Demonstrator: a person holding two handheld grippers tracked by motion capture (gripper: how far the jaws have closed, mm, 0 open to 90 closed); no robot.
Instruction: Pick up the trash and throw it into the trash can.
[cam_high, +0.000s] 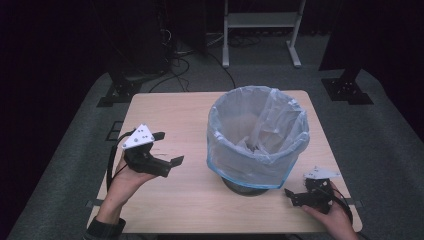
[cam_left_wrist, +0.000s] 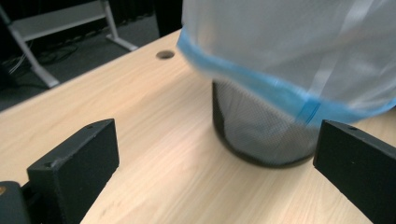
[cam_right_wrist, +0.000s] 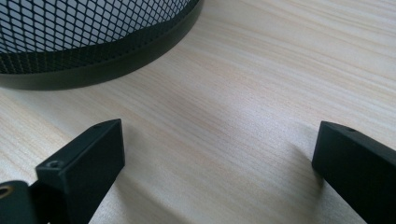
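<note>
Our jaws stand wide apart on both sides and hold nothing. In the left gripper view the black jaws frame bare wood, with the mesh bin (cam_left_wrist: 261, 135) rising in the right half of the frame and the blue-edged bag (cam_left_wrist: 299, 51) draped over it in the upper right. In the right gripper view the jaws sit low over the counter (cam_right_wrist: 243, 102), and the bin's dark base rim curves across the upper left, near but not touching.

From the high view, our left gripper (cam_high: 162, 148) hovers left of centre, apart from the bin, while our right gripper (cam_high: 294, 196) rests at the lower right, just beside its foot. The bag already lines the bin, its edge folded over the rim. We judge the lining largely done; whatever tidying or lifting remains has not begun, since neither gripper touches bag or bin.
</note>
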